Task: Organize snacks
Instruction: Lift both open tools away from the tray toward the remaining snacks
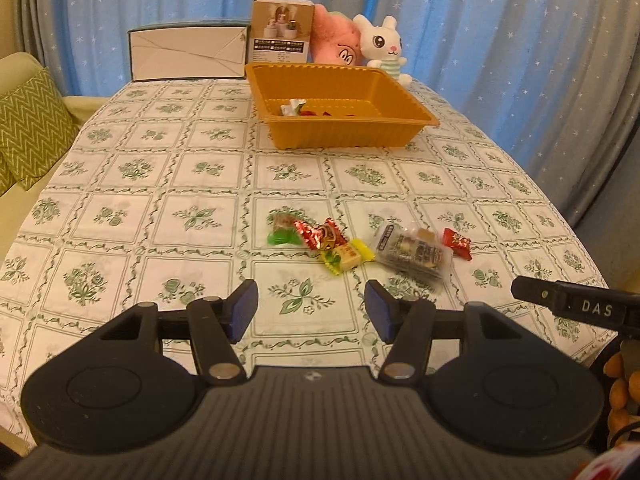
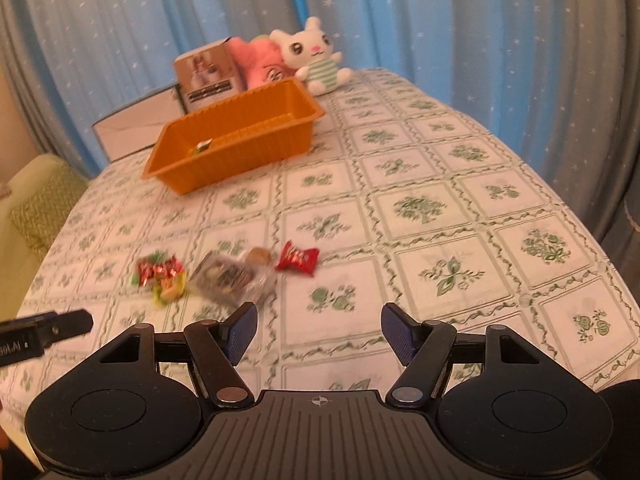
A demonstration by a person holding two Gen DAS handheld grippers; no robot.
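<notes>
blue-padded left gripper point(image 1: 311, 310) agape, empty

Black left gripper point(image 1: 311, 307), blue-padded jaws, silver screws

We are counting one orange tray point(image 1: 340, 136) on the table; inside it we are seeing at least two small wrapped pieces point(image 1: 294, 107), though the tray's wall is hiding how many more. On the cloth we are counting five loose snacks: one green-wrapped candy point(image 1: 283, 237); one red foil candy point(image 1: 322, 235); one yellow-wrapped candy point(image 1: 347, 256); one clear packet of mixed nuts point(image 1: 414, 254); one red candy point(image 1: 457, 242) lying just beside that packet. Behind the tray we are counting two boxes, one white box point(image 1: 188, 54) and one picture box point(image 1: 280, 34); two plush toys, a pink plush point(image 1: 334, 42) and a white rabbit point(image 1: 382, 44).
</notes>
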